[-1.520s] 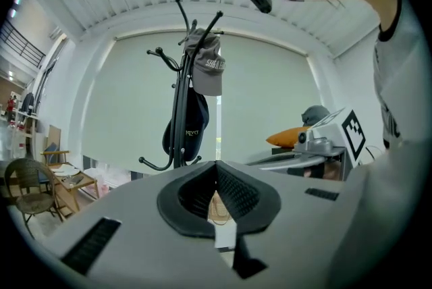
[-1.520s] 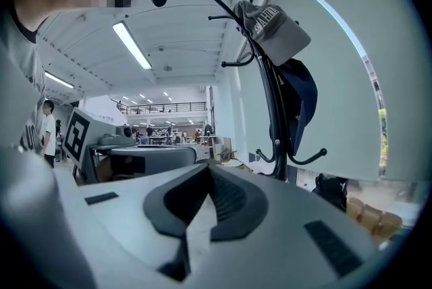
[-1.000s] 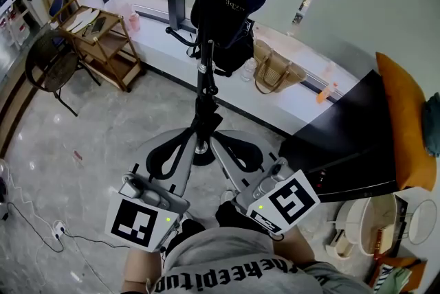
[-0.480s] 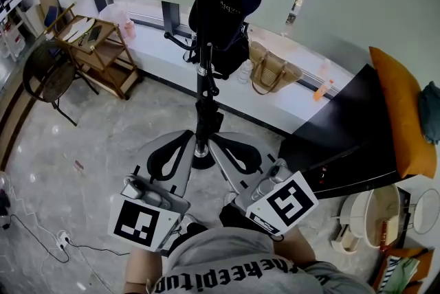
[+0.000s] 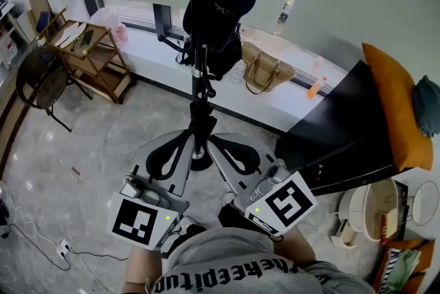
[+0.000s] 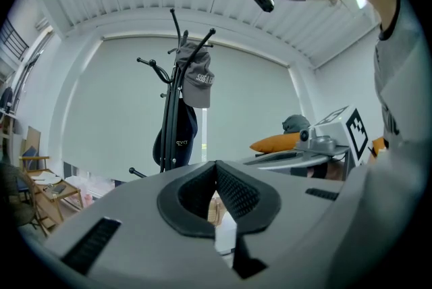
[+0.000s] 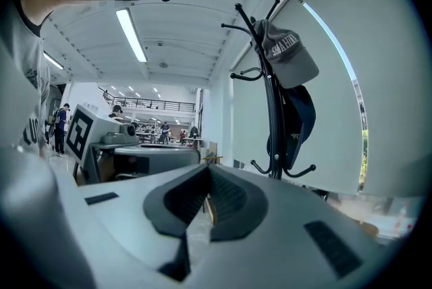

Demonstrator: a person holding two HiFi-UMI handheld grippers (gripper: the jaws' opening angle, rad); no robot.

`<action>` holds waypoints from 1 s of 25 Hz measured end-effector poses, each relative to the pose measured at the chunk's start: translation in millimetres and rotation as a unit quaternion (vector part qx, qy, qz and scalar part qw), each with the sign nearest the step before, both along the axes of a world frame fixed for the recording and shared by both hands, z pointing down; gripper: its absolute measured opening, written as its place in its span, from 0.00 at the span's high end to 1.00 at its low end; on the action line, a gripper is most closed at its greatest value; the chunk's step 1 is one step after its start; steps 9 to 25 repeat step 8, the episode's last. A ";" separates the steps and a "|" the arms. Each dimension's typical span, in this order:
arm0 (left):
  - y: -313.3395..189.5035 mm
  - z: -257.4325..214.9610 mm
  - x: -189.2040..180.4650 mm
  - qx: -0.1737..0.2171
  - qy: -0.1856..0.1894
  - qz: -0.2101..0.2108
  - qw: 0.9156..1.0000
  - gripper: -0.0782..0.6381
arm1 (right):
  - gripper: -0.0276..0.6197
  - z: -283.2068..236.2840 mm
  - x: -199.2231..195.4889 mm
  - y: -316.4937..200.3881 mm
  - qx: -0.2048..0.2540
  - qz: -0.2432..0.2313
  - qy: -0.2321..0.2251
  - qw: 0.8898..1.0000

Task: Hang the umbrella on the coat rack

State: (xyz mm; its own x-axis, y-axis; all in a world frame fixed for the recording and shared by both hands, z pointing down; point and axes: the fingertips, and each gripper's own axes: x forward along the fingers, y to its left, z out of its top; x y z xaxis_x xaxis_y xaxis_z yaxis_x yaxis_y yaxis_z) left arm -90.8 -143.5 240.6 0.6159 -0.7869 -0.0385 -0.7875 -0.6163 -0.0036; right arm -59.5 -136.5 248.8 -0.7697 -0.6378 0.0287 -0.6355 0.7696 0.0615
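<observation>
Left gripper (image 6: 216, 165) and right gripper (image 7: 206, 171) have their fingers pressed together, empty. The umbrella is possibly the dark bundle (image 5: 218, 14) hanging on the coat rack (image 5: 200, 66). It is probably light, with slippery fabric, so grip its handle.

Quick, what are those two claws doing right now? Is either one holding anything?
Left claw: closed, holding nothing.
Right claw: closed, holding nothing.

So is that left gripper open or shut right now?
Shut. In its own view the left gripper shows its jaws meeting at the tips, with nothing held between them.
</observation>
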 end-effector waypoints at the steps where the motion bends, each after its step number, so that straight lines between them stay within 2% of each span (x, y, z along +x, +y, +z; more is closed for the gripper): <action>1: -0.5 0.2 -0.9 0.000 0.000 0.001 1.000 0.87 | 0.94 -0.3 -0.8 -0.2 0.000 0.002 0.001 1.000; 25: -5.4 3.0 -3.7 0.001 -0.003 0.008 1.000 0.87 | 0.94 -0.9 -4.0 -5.0 0.003 0.011 0.004 1.000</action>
